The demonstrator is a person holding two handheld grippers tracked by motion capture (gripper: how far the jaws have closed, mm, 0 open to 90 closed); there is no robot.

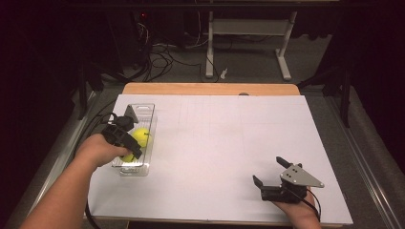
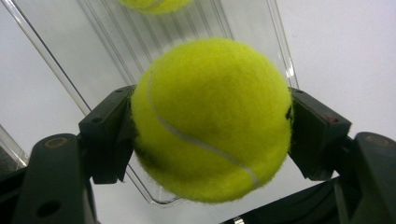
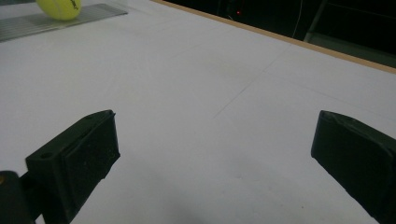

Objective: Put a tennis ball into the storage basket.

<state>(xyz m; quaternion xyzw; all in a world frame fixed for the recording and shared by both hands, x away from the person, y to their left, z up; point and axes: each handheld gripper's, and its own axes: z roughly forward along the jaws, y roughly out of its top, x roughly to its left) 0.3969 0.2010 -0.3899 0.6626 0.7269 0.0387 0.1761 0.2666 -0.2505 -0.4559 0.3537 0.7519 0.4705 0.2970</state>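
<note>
High view. My left gripper (image 1: 128,151) sits over the near half of a clear plastic tray (image 1: 145,109) at the left of the white table (image 1: 229,143). The tray's long axis runs from me toward the far edge, leaning slightly right at the far end. One tennis ball (image 1: 141,136) lies inside the tray at about mid-length; a second, held tennis ball (image 1: 128,157) shows as a yellow sliver under the gripper, toward the tray's near end. My right gripper (image 1: 269,171) rests at the near right of the table, well apart from the tray, jaws spread wide with nothing between them, pointing up-left across the table.

Left gripper view. The left gripper's (image 2: 211,123) black jaws press on both sides of the held tennis ball (image 2: 212,119), which hangs over the ribbed floor of the tray (image 2: 107,42). Its white seam runs diagonally from upper left to lower right. The other ball (image 2: 154,4) shows at the top edge, farther along the tray.

Right gripper view. The right gripper (image 3: 215,154) has its jaws wide over bare table (image 3: 196,84). A ball (image 3: 59,8) and the tray (image 3: 56,22) sit far off at upper left.
</note>
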